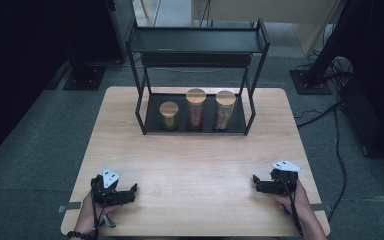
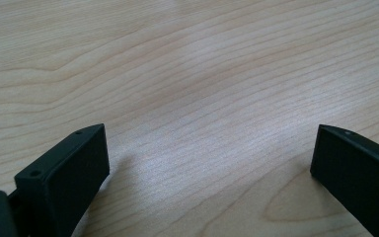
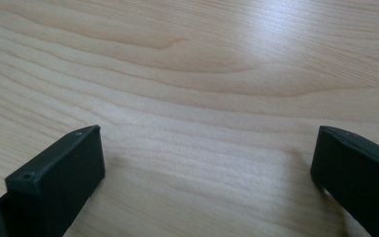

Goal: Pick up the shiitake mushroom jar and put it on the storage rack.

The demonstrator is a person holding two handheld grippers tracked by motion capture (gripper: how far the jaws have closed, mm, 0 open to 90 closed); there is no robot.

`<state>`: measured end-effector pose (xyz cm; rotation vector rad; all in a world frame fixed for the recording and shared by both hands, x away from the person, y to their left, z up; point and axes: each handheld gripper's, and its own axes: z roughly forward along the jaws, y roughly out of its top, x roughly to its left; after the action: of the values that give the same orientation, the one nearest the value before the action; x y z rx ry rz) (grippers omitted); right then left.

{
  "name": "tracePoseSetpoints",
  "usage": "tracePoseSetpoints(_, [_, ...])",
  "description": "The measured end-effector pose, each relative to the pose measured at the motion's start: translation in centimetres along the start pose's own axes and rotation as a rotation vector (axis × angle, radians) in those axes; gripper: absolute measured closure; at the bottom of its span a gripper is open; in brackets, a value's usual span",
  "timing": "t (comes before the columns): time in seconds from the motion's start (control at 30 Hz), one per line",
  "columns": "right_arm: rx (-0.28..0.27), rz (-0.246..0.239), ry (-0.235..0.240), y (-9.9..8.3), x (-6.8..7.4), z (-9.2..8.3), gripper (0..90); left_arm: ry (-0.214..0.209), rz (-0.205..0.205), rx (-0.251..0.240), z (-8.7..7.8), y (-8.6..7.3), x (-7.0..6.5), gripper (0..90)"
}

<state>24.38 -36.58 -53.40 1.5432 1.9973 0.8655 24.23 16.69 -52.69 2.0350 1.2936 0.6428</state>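
The left gripper (image 1: 130, 192) lay low over the wooden table (image 1: 195, 160) near its front left corner, held in a hand (image 1: 91, 212) that came in over the front edge. Its jaws were spread wide with nothing between them; in the left gripper view (image 2: 209, 148) bare wood grain showed across the gap. The right gripper (image 1: 256, 184) sat near the front right corner, held by the other hand (image 1: 295, 202), and its jaws pointed toward the middle of the table. They too stood wide apart and empty, as the right gripper view (image 3: 207, 148) showed over plain wood. The two grippers were well apart from each other, with open tabletop between them.

At the back edge of the table stood a black metal rack (image 1: 252, 107) with a dark bottom tray and an upper shelf (image 1: 195, 40). Three jars with wooden lids stood upright in a row on the bottom tray. The short jar (image 1: 169, 116) was toward the rack's left end, the middle jar (image 1: 196, 109) with reddish contents was just beside it, and the right jar (image 1: 225, 109) stood next, near the rack's right posts. All three jars were well apart from both grippers, across the whole depth of the table. Whether the jars touched one another could not be told.
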Motion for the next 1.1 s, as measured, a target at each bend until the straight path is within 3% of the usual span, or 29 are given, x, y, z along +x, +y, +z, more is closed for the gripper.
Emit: tracePoseSetpoints(1.1, [0.000,0.023,-0.025,-3.0,-3.0,-3.1,0.0,0.008,0.001,-0.002,-0.1,0.0,-0.1,1.6])
